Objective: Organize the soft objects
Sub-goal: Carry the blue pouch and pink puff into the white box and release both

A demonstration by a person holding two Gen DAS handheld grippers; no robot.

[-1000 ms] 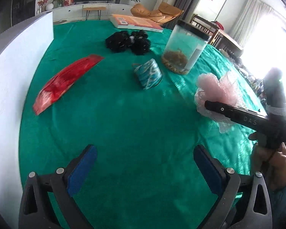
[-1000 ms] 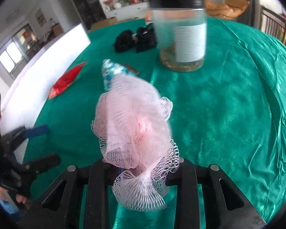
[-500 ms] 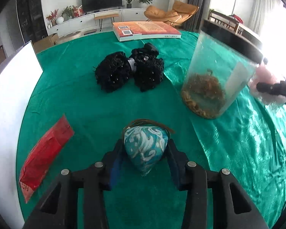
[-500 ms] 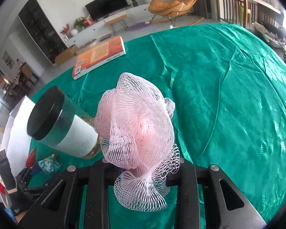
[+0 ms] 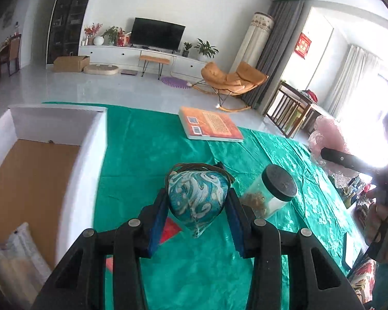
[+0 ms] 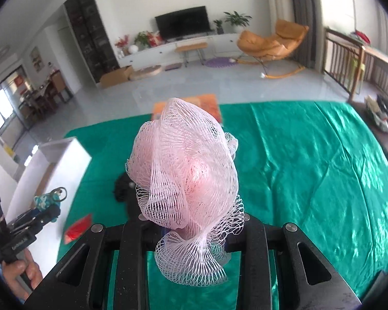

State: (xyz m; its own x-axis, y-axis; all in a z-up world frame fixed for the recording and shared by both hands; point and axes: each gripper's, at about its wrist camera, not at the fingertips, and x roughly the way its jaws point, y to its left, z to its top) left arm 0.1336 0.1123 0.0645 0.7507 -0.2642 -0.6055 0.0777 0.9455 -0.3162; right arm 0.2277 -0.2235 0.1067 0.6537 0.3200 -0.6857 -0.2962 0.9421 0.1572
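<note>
My left gripper [image 5: 197, 219] is shut on a blue-and-white patterned pouch [image 5: 198, 201] and holds it high above the green table, near the white box [image 5: 90, 155]. The pouch also shows in the right wrist view [image 6: 45, 199] at the far left. My right gripper [image 6: 191, 230] is shut on a pink mesh bath sponge [image 6: 186, 173], raised above the table. The sponge shows in the left wrist view [image 5: 326, 134] at the right edge. A black soft bundle [image 6: 121, 188] lies on the cloth, partly hidden behind the sponge.
The white box has a brown floor and a plastic bag [image 5: 13, 255] in it. A clear jar with a black lid [image 5: 274, 193], an orange book [image 5: 209, 126] and a red packet [image 6: 77, 228] lie on the green cloth [image 6: 310, 168].
My left gripper closed on the pouch and lifted it high off the table toward the white box. My right gripper rose higher with the pink sponge.
</note>
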